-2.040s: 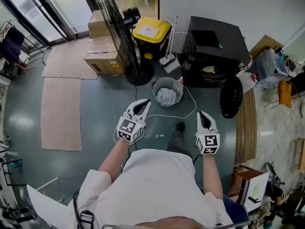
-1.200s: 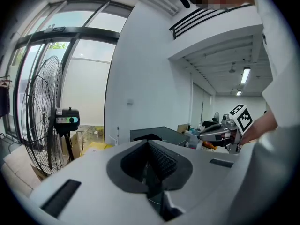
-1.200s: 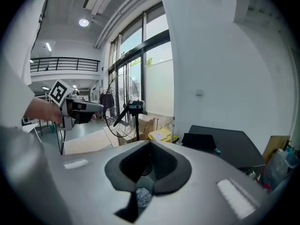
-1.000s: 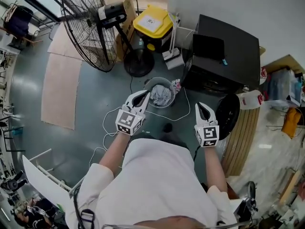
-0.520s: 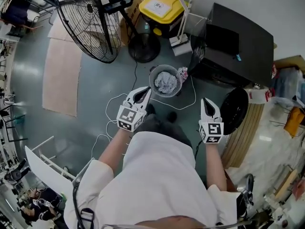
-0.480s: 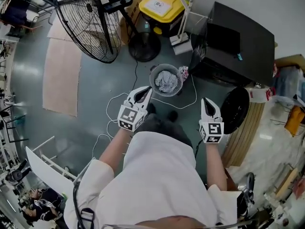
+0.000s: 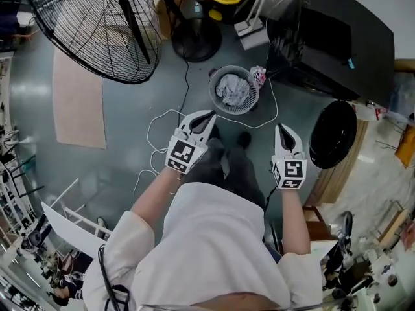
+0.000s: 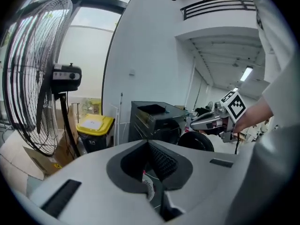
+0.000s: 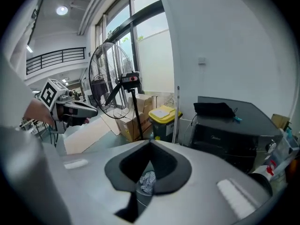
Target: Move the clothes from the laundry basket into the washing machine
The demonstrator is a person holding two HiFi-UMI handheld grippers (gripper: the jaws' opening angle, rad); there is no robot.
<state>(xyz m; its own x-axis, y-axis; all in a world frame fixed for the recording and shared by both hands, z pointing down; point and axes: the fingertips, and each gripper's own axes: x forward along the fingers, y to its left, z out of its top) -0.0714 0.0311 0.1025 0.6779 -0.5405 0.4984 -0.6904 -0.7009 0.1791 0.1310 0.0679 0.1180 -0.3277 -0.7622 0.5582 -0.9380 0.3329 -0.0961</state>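
Clothes (image 7: 231, 88) lie bunched in the laundry basket (image 7: 214, 101) on the floor (image 7: 126, 131), just ahead of the clenched, empty fingers of the left gripper (image 7: 209, 115) and right gripper (image 7: 282, 129).

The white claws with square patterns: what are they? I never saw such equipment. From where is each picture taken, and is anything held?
No robot: a person holds a two-jaw tool in each hand, the left gripper and the right gripper; the patterned cubes belong to them. The head view comes from a camera on the person's head, looking down. The two gripper views come from cameras riding on the grippers, looking along their jaws. On the floor stand a laundry basket with clothes, a washing machine with its door open, and a fan. Both grippers are shut and empty.
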